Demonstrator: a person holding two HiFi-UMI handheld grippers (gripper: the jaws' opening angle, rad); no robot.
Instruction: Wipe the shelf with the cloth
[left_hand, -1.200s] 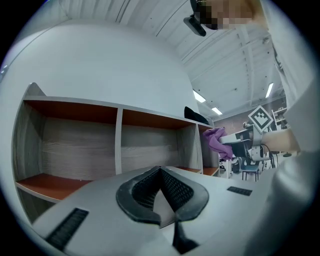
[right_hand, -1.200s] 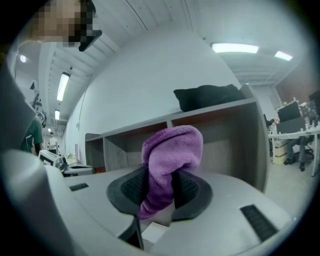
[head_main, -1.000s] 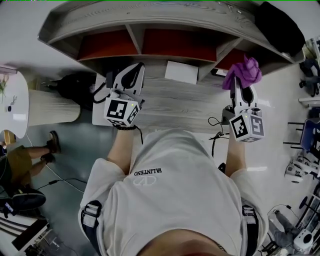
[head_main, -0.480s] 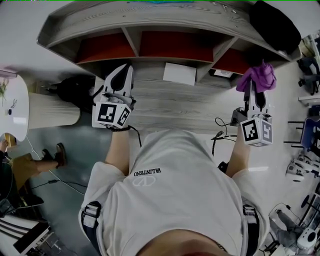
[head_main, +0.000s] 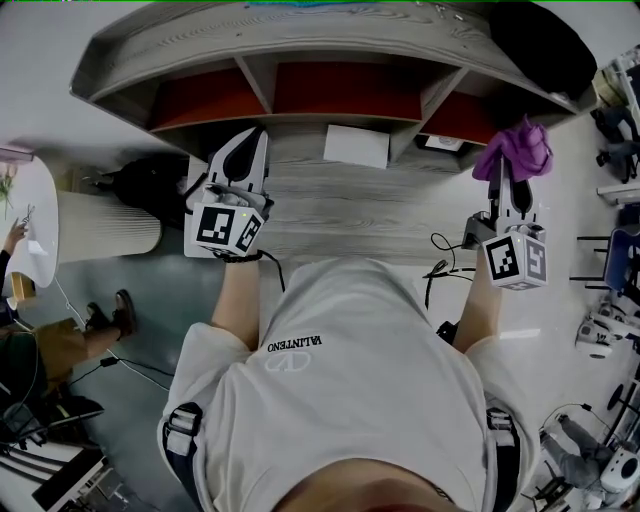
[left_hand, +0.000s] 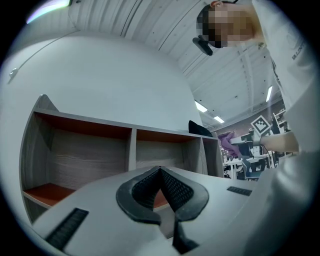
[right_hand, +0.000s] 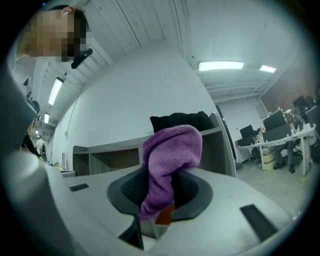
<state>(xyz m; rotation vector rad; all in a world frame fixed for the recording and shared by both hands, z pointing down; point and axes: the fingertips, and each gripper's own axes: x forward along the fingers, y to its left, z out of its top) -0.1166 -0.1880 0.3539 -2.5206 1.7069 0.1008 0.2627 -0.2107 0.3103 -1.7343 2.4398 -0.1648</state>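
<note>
Cloth (head_main: 513, 150), clamped in the right gripper's (head_main: 508, 178) fingers, has pulled right, off the shelf (head_main: 300, 40); wiping seems paused. Left gripper (head_main: 243, 165) fingers together, empty.

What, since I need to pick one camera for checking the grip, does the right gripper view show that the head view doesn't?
Only the right gripper view shows the pinch itself: the right gripper has its jaws shut on the purple cloth, held between the dark pads. Office desks stand behind. Only the head view shows the left gripper, a white rectangular item on the wooden desktop, and the person's shirt. Both show the cloth and the shelf.
</note>
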